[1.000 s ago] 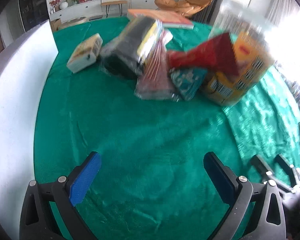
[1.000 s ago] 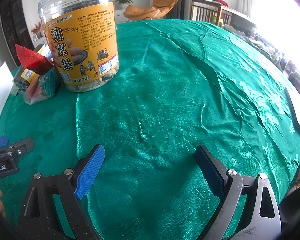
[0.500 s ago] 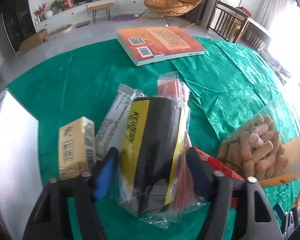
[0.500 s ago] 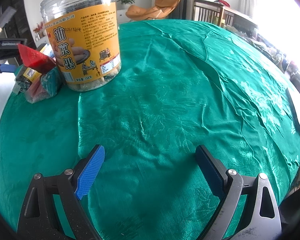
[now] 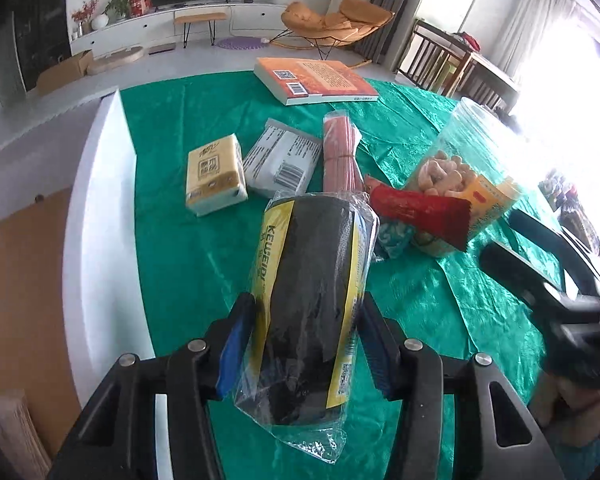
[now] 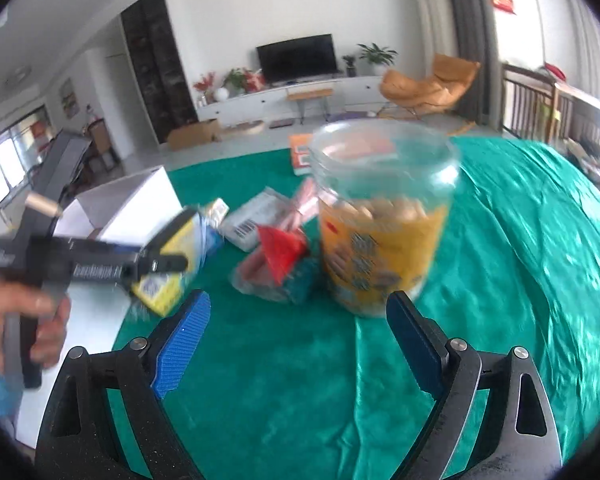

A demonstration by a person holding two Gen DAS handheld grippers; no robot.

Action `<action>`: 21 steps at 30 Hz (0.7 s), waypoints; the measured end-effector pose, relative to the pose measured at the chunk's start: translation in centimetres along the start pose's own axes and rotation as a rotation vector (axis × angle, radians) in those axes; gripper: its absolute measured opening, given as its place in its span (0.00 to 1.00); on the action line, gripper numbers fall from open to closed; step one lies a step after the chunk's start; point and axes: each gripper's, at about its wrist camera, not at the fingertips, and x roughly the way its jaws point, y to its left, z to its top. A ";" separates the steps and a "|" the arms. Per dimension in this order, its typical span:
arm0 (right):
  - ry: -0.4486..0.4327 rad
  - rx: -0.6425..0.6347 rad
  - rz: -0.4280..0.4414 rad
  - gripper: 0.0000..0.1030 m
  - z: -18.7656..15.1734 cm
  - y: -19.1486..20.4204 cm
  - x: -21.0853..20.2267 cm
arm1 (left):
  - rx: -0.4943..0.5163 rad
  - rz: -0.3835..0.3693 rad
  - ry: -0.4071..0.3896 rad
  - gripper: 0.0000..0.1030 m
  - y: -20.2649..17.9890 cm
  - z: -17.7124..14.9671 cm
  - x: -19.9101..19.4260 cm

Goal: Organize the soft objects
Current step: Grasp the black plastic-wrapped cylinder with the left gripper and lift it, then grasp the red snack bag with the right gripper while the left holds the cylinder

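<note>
Nearest the lens, the left tool (image 5: 306,344) has just been closing and now presses its blue pads against both sides of a black and yellow roll in a clear wrapper (image 5: 312,304), which sits lengthwise between the jaws and looks lifted clear of the green table (image 5: 188,264); gripping it across the soft middle lets the wrapper give without the roll slipping, which suits carrying it off to be sorted. The right tool (image 6: 298,330) stands wide open with nothing between its jaws, hovering over bare cloth just short of the clear snack jar (image 6: 380,224), probably waiting its turn. Beyond the held roll lies the rest of the pile: a red wrapper (image 5: 420,210) leaning on a small teal packet (image 5: 394,236) beside the jar, a long pink bundle in a clear sleeve (image 5: 340,152), a grey flat pouch (image 5: 280,158) and a yellow tissue pack (image 5: 214,174), all near one another. Farther off an orange book (image 5: 316,80) rests near the table's far edge. At the left a white box (image 5: 96,216) sits along the table's side, a likely home for the soft things, though that is a guess. The jar and book are hard and should stay; the jar crowds the red and teal packets, so reaching them may need care.
</note>
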 end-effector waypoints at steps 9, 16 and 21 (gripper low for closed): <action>0.219 -0.128 -0.124 0.13 0.2 0.9 8.4 | -0.063 -0.031 -0.031 0.50 -0.3 -4.2 -2.5; 0.357 0.008 -0.054 0.17 -8.3 -4.3 2.6 | 0.016 0.007 0.020 0.51 -3.6 -5.7 -0.9; 0.340 -0.010 -0.057 0.72 -7.3 -6.3 1.4 | 0.019 0.078 0.113 0.56 -4.6 -7.3 2.6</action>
